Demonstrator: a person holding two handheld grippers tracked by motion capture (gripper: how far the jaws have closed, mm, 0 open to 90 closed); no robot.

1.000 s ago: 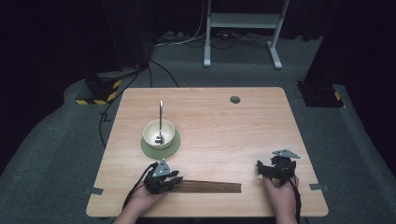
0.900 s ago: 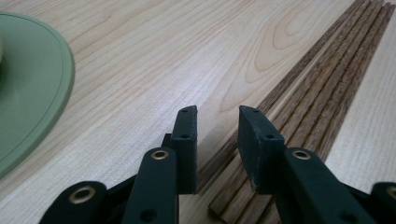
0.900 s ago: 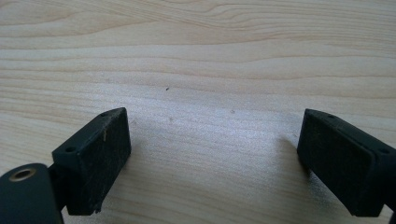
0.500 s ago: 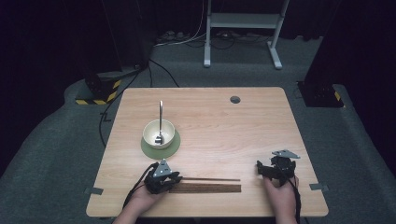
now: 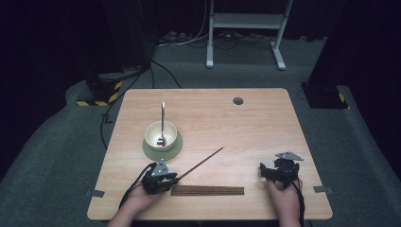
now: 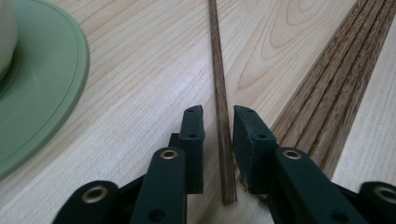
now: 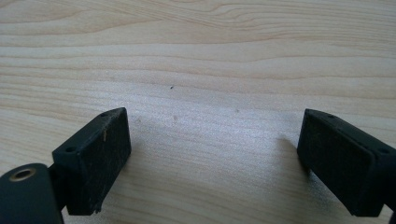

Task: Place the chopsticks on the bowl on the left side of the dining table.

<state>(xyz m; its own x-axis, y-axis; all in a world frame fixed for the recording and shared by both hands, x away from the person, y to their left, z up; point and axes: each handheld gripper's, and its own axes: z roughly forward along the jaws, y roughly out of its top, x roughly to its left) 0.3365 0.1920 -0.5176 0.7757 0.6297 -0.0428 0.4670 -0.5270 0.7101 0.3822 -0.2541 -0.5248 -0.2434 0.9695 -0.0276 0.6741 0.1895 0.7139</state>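
A single dark wooden chopstick [image 5: 201,164] lies slanted on the table, its far end pointing to the table's middle. Its near end sits between the jaws of my left gripper [image 5: 173,180]. In the left gripper view the stick [image 6: 215,56] runs up between the pads with a thin gap at the left pad; the left gripper [image 6: 218,112] has just been opening and does not pinch it. A row of several more chopsticks [image 5: 208,190] lies along the front edge. My right gripper [image 5: 261,172] rests at the front right, open [image 7: 215,135] over bare wood.
A cream bowl [image 5: 161,135] with an upright metal spoon [image 5: 162,116] stands on a green saucer [image 5: 176,149], just beyond the left gripper. The saucer's rim [image 6: 42,88] shows left of the jaws. A round cable hole [image 5: 238,100] is at the table's back.
One chopstick has swung out of the row: its far end moved away from the front edge toward the table's middle. The left gripper shifted slightly. The right gripper stayed still.
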